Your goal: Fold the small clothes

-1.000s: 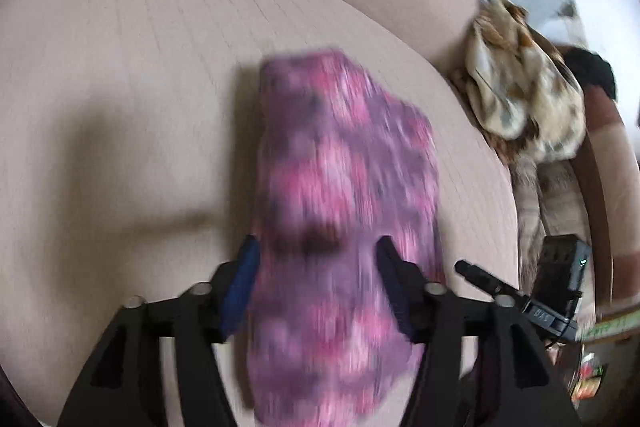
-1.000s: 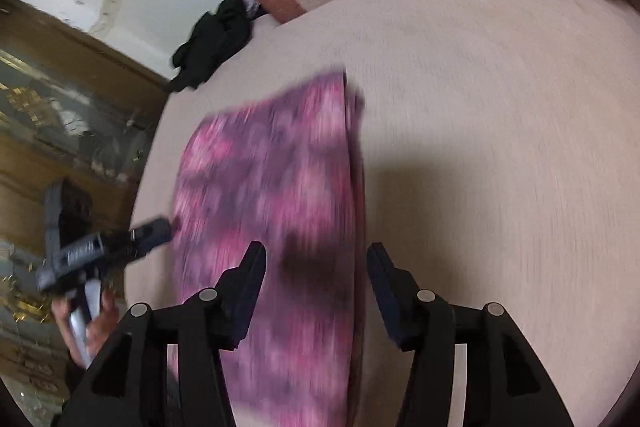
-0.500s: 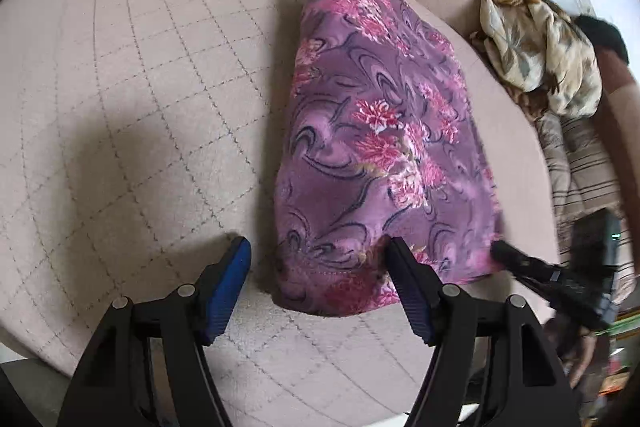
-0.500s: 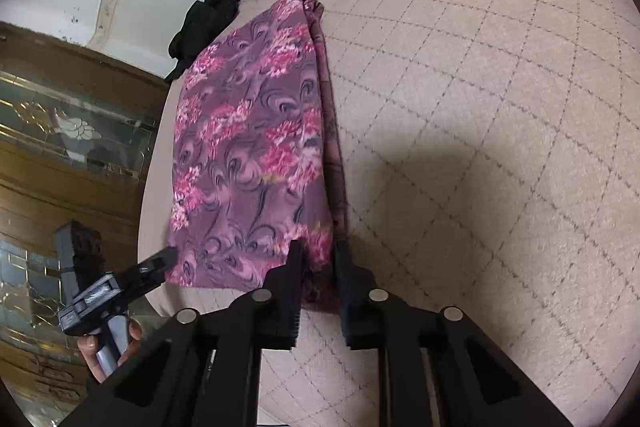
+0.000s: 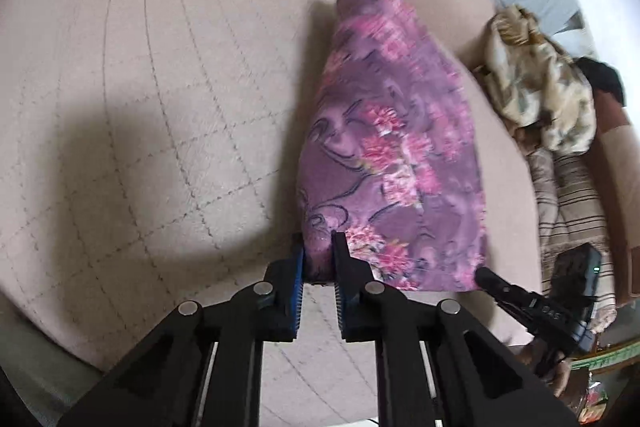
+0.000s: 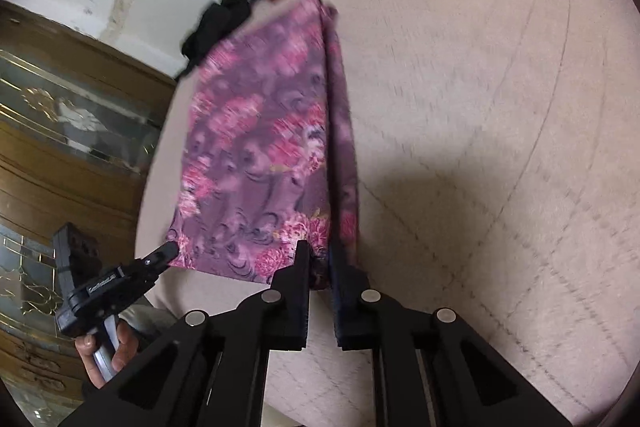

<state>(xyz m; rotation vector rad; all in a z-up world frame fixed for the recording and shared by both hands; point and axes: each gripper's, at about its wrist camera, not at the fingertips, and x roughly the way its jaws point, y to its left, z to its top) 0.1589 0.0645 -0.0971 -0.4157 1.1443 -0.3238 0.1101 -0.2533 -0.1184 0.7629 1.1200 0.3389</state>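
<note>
Gripping cloth [image 5: 400, 155] corners, tools [image 5: 319, 247] angled downward

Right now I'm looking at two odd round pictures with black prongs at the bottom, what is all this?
Each picture comes from a fisheye camera on a hand-held pair of tongs; a person holds one in each hand. The left tongs and the right tongs have just been closing, and each now pinches a near corner of the purple flowered cloth, which lies folded on a beige quilted sofa seat. A beige patterned garment and a dark one lie off to the sides.
</note>
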